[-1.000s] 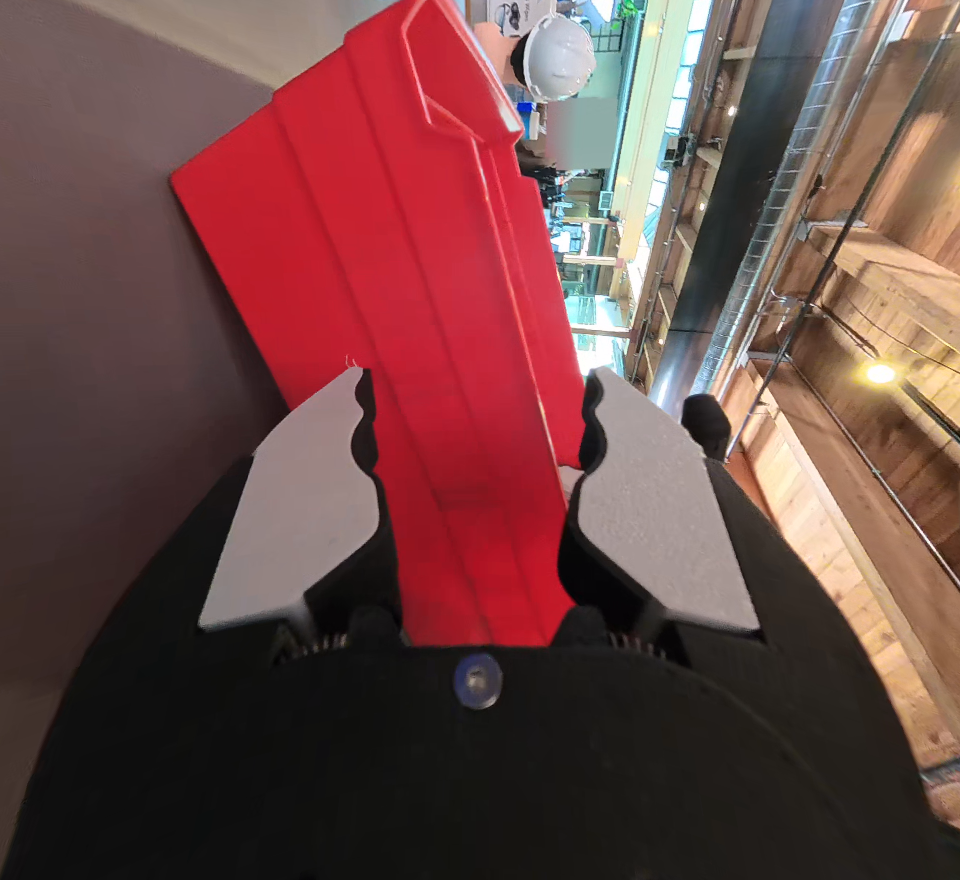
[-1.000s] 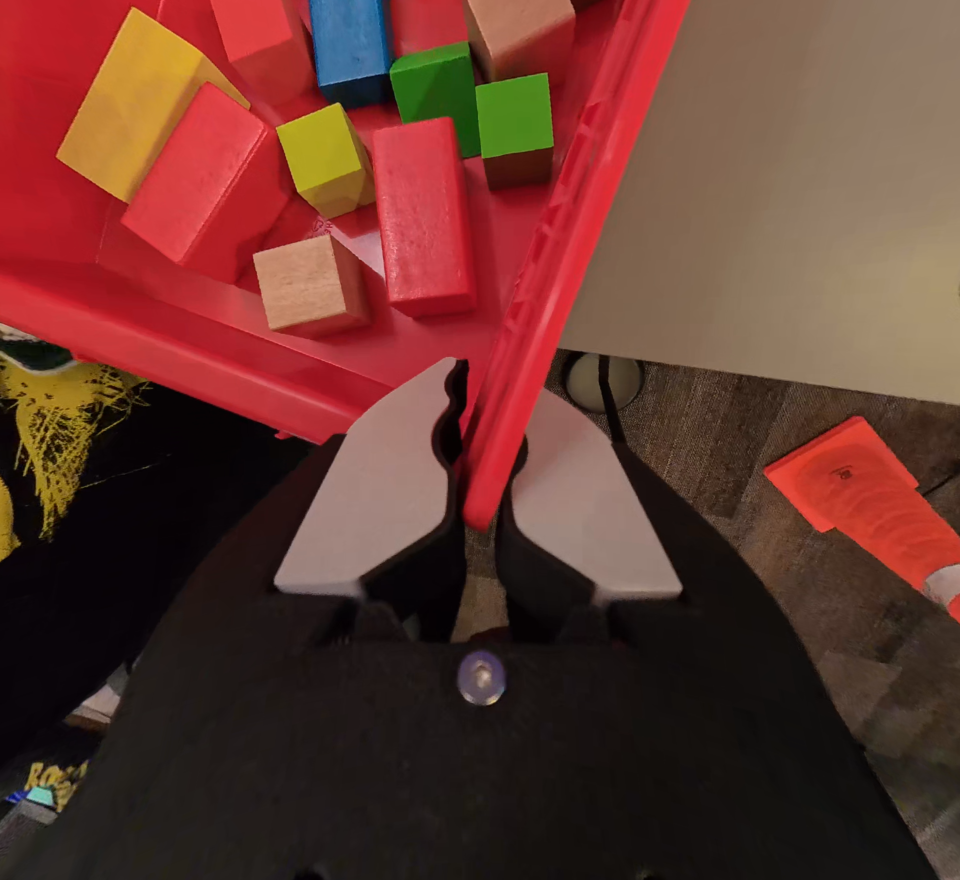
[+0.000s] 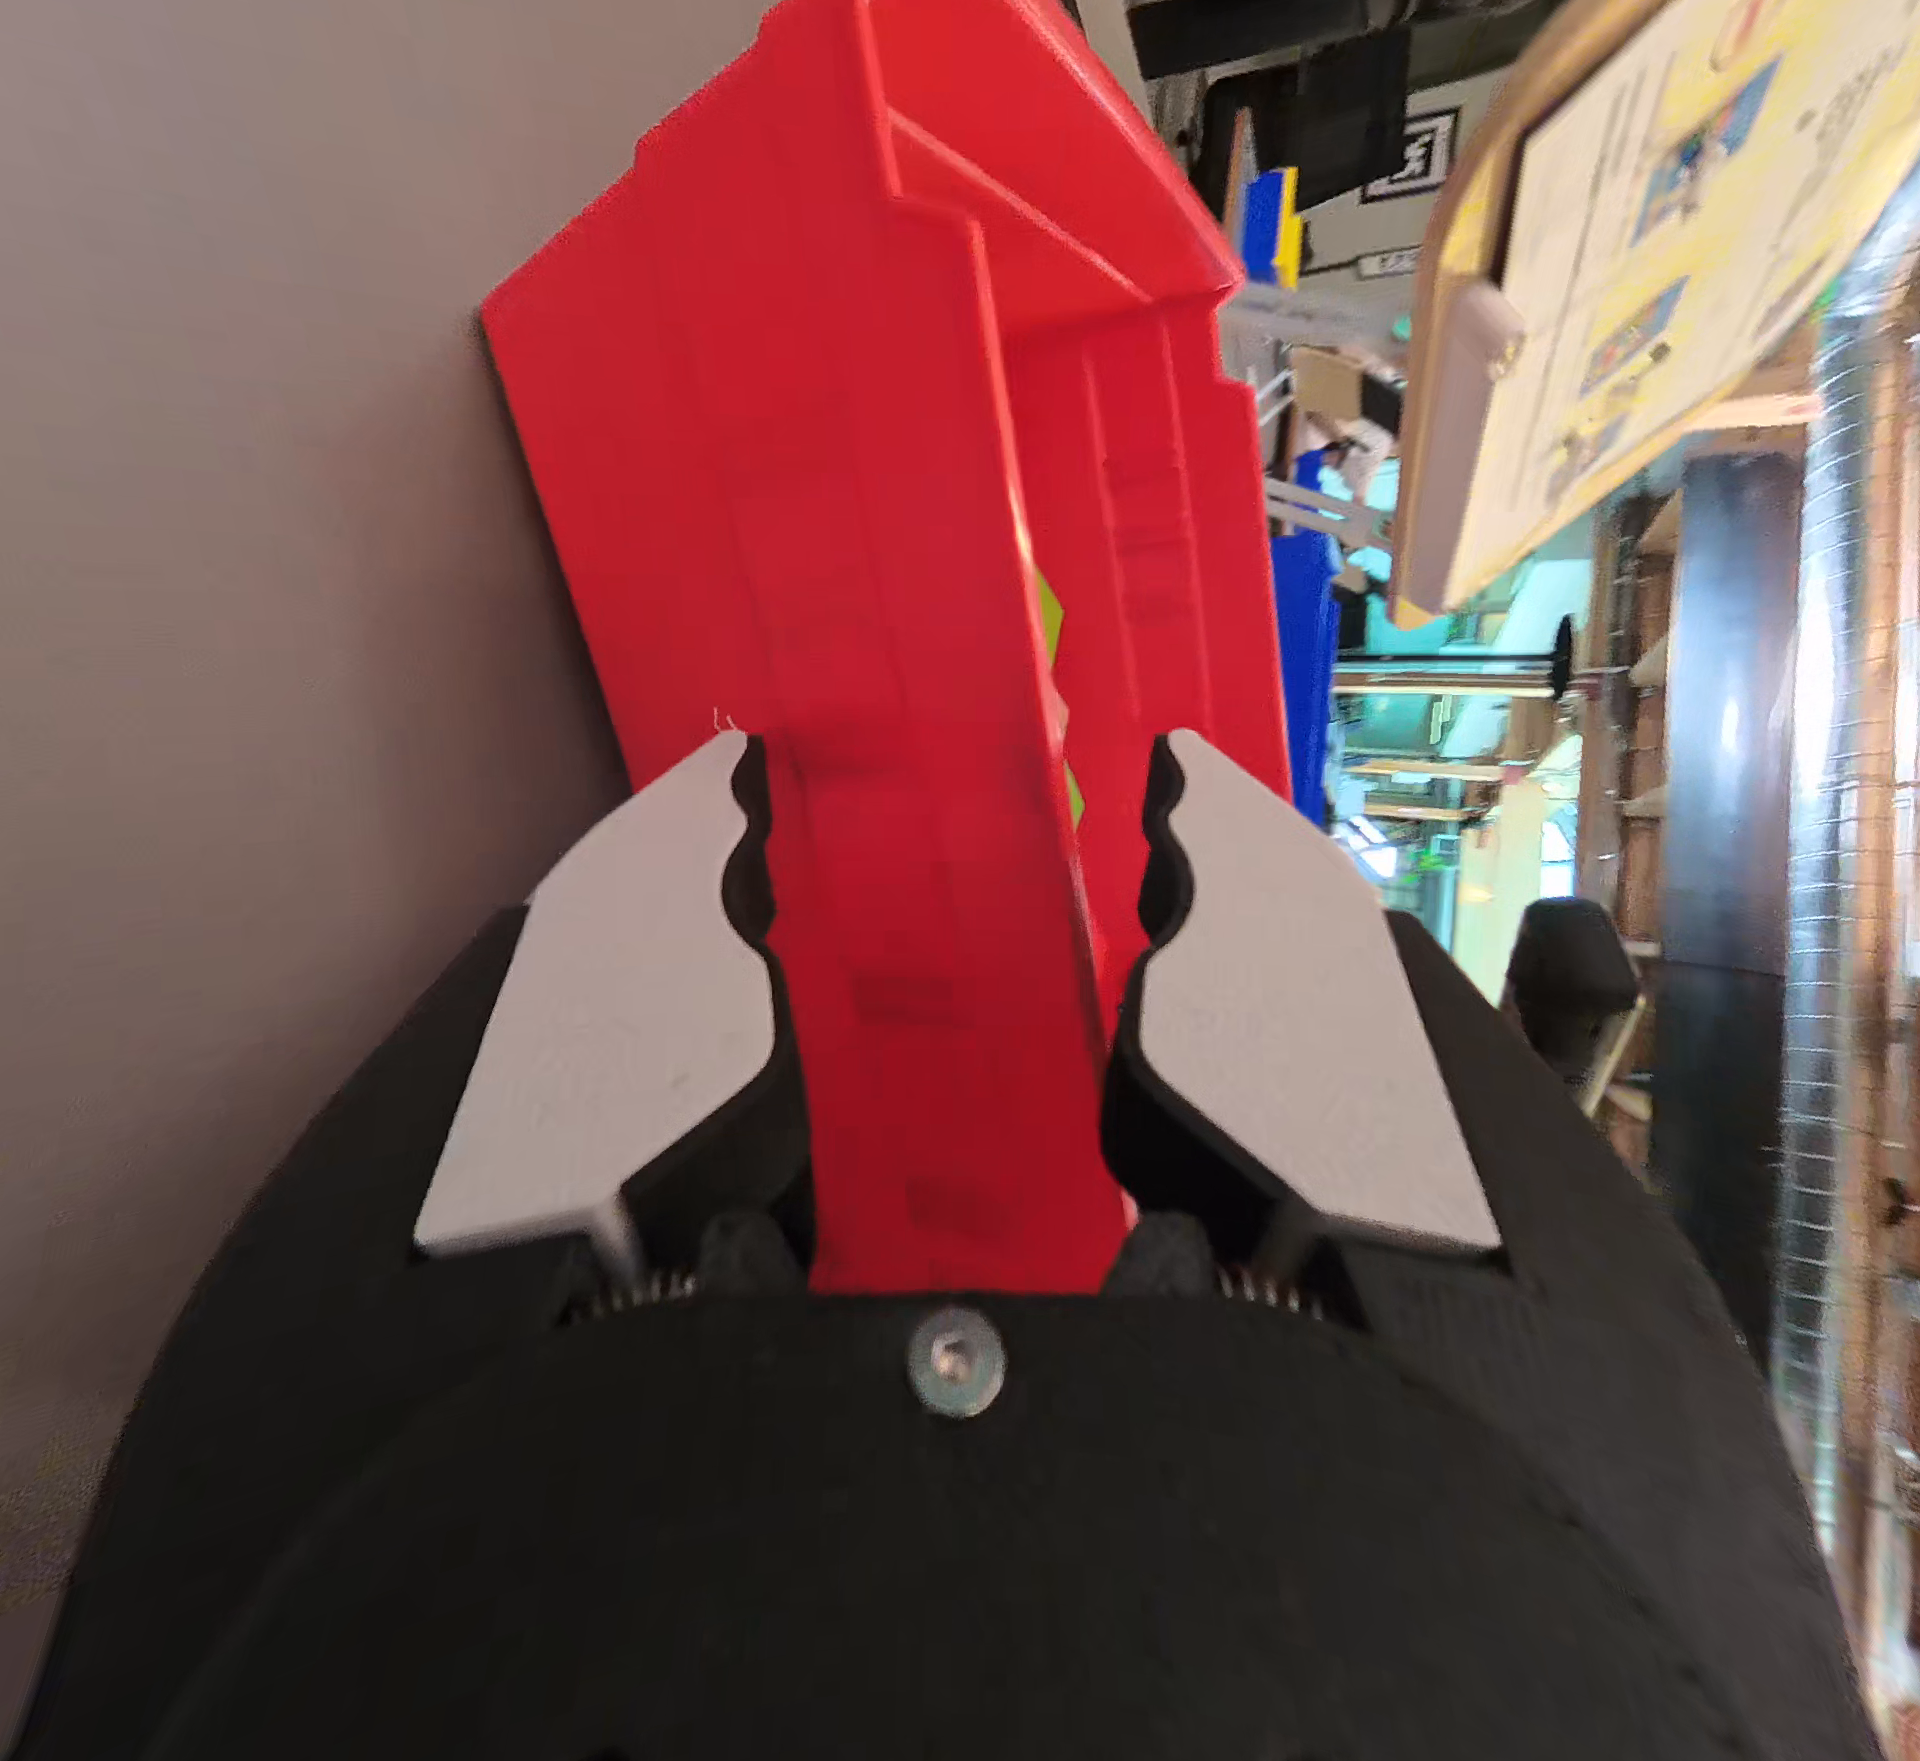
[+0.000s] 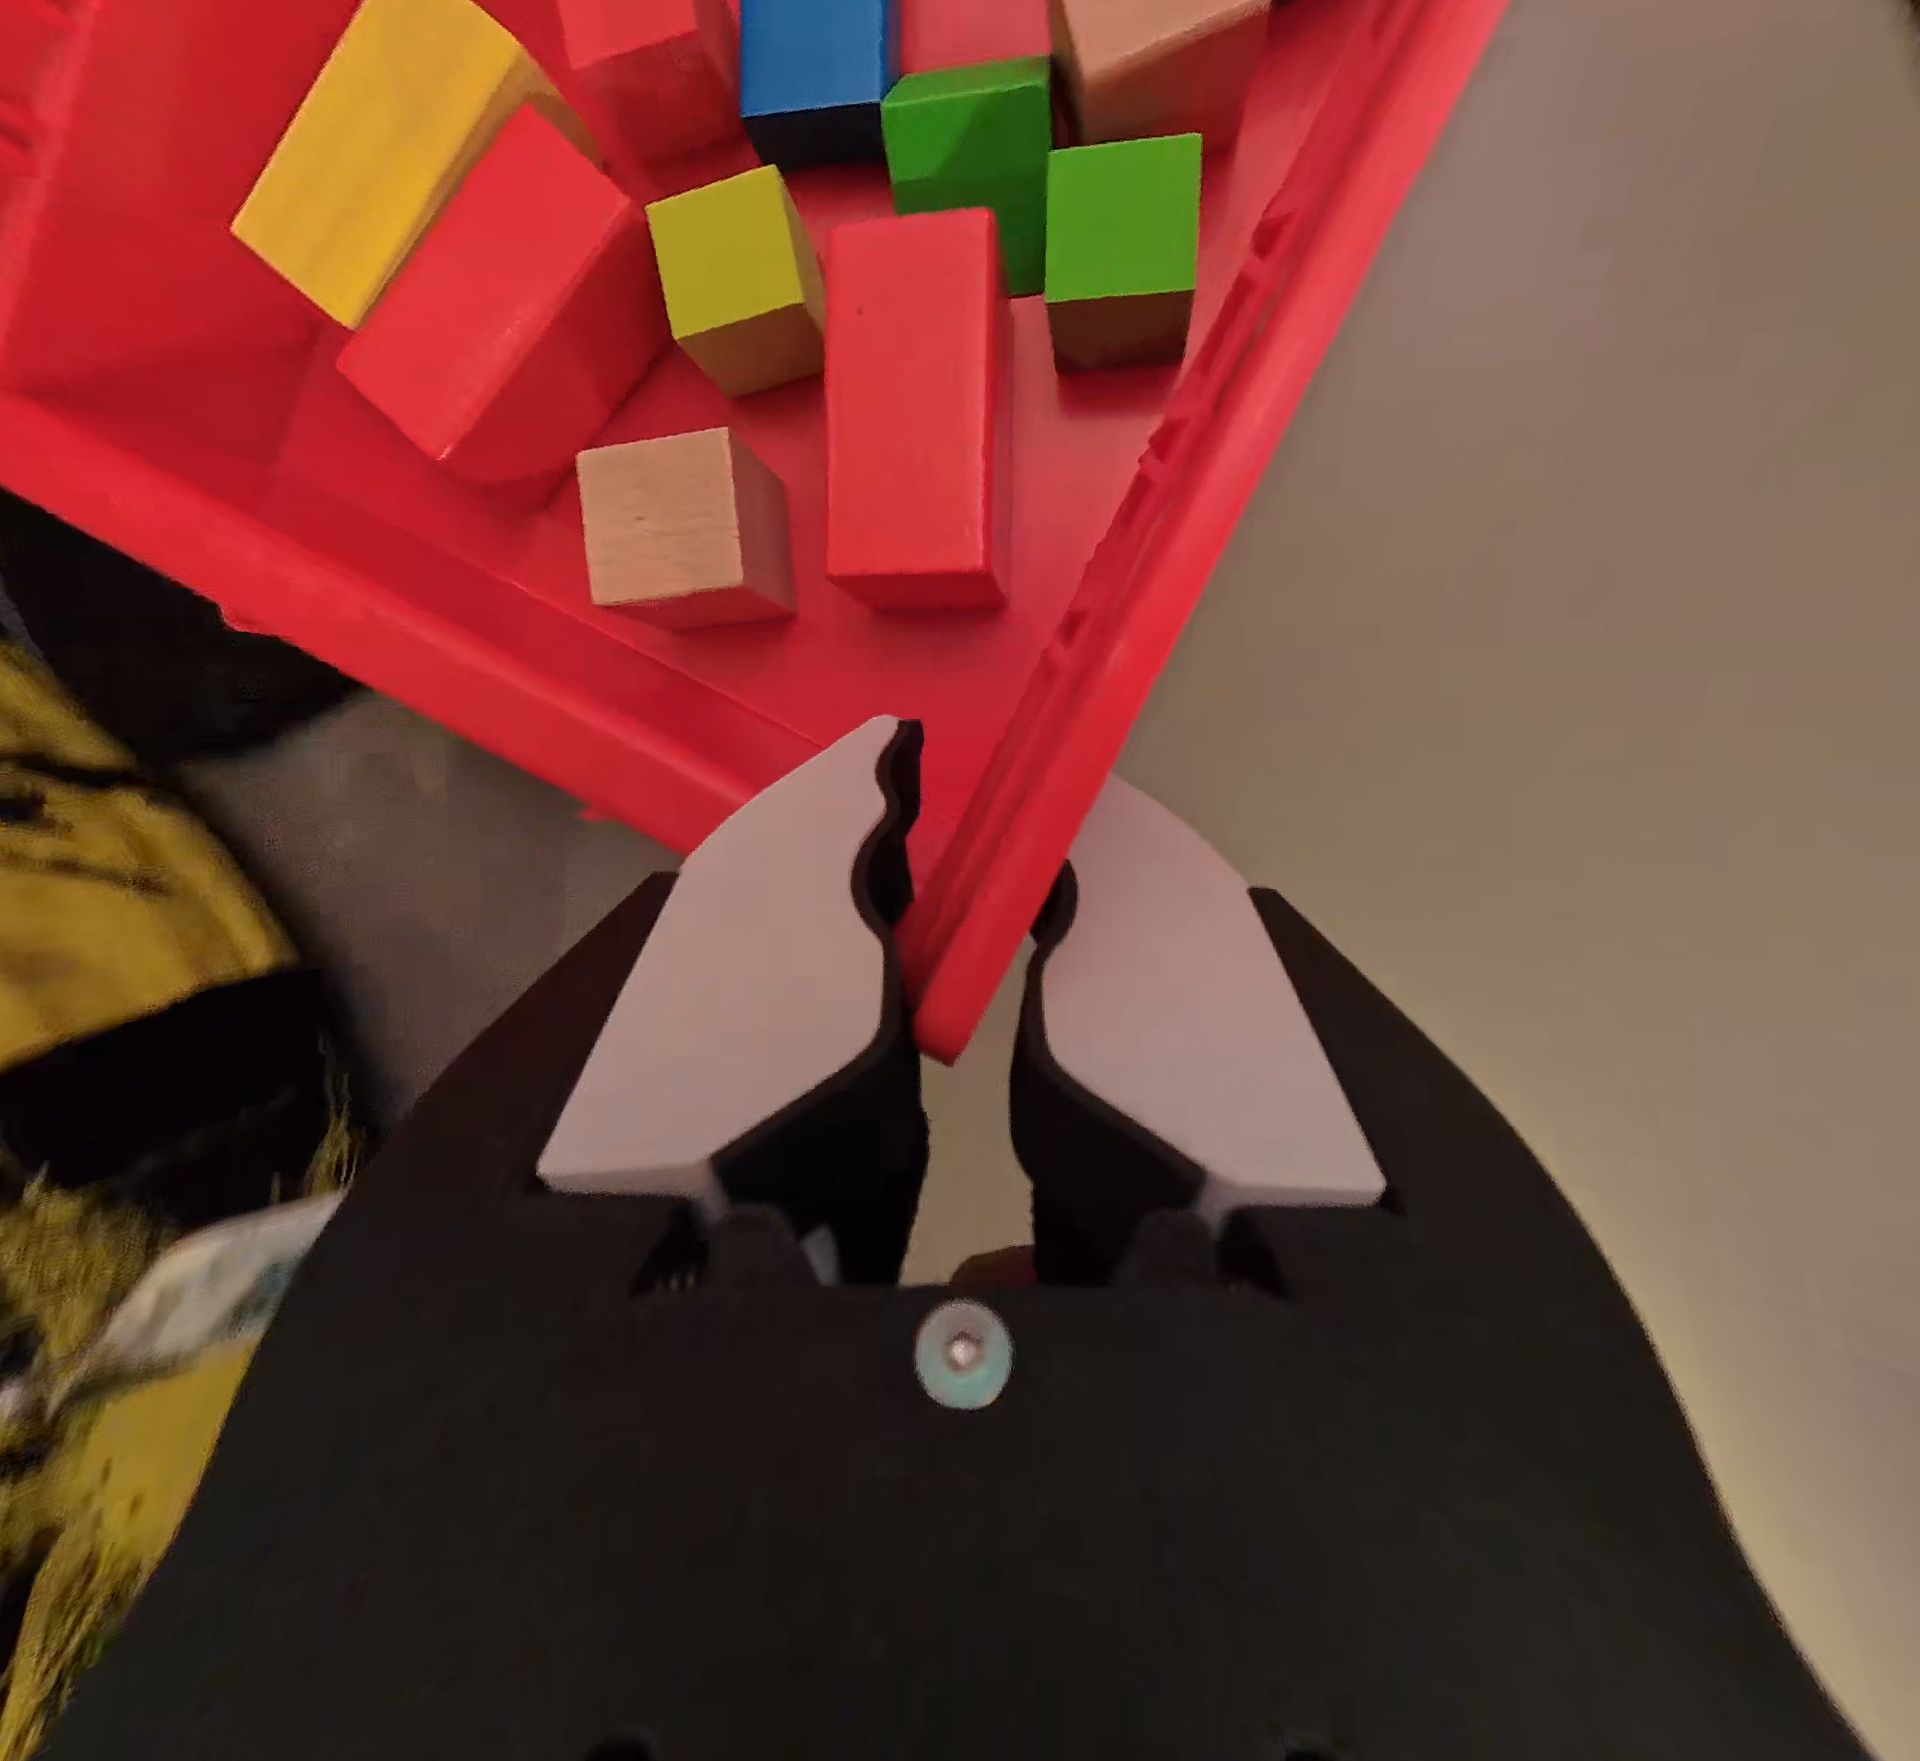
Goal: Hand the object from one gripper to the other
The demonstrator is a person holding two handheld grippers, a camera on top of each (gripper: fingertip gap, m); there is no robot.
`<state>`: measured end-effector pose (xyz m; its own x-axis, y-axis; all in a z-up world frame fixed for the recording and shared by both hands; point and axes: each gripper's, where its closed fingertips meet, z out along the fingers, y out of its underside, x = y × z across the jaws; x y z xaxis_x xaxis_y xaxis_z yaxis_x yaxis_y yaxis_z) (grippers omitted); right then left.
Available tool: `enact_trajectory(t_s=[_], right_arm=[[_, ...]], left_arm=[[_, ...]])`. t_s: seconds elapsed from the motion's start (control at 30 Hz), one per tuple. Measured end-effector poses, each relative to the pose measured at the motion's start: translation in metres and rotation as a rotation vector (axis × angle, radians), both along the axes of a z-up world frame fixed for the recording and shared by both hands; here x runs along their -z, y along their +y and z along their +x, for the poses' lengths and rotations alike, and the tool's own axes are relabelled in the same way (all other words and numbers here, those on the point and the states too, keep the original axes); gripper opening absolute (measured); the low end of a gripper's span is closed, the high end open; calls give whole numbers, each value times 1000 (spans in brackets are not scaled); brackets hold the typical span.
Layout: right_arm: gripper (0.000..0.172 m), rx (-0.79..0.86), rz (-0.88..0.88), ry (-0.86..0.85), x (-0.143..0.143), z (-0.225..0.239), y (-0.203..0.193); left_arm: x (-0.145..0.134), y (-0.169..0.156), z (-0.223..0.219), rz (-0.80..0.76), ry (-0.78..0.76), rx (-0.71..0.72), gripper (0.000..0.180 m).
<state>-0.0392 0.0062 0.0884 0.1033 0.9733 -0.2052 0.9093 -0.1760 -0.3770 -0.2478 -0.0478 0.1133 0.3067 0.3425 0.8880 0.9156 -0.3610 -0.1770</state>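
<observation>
1. Fingers (image 3: 623, 984) of the left gripper (image 3: 951, 755) stand wide apart in the left wrist view, clamped across one end of the red bin (image 3: 831, 464), with the dark pads against the plastic on both sides.
   - Risk: the hold is on one end only, so the long bin could lever down or twist out if it has to carry the whole load alone. Smooth, sloping plastic would make a slip easier.
   - Look: a long, glossy red plastic bin with ribbed walls and a folded lip. It runs from bottom centre to the top of the frame, beside the grey worktop (image 3: 260, 568) on the left. A sliver of yellow-green block (image 3: 1051, 615) shows inside.

2. Fingers (image 4: 769, 963) of the right gripper (image 4: 997, 776) sit narrowly either side of the bin's rim (image 4: 1195, 516) at its near corner, centre frame in the right wrist view. I cannot tell whether the pads press on it.
   - Risk: letting go here before the other hold is firm could tip the bin. The loose blocks (image 4: 914, 402) would then slide, shift the weight and perhaps spill.
   - Look: the open bin fills the upper left, holding red, yellow, green, blue and bare wooden blocks. The pale worktop (image 4: 1558, 568) lies at the right.
</observation>
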Motion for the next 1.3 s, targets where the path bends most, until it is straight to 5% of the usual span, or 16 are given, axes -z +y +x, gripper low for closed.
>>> enact_trajectory(t_s=[0.4, 0.53, 0.67, 0.83, 1.0, 1.13, 1.3], right_arm=[[31, 121, -40, 206, 24, -186, -6], [81, 113, -246, 251, 23, -236, -25], [82, 130, -321, 307, 14, -248, -19], [70, 74, -246, 455, -40, -154, 10], [80, 391, 282, 328, -60, 58, 171], [82, 669, 441, 94, -51, 219, 275], [48, 647, 143, 5, 8, 259, 286]], left_arm=[[22, 64, -187, -145, 263, 247, 53], [26, 94, -227, -161, 299, 301, 45], [22, 114, -253, -160, 352, 319, 39], [4, 100, -256, -152, 422, 300, 47], [2, 44, -229, -223, 549, 306, 57], [18, 14, -198, -289, 593, 308, 55], [46, 7, -180, -404, 593, 326, 46]])
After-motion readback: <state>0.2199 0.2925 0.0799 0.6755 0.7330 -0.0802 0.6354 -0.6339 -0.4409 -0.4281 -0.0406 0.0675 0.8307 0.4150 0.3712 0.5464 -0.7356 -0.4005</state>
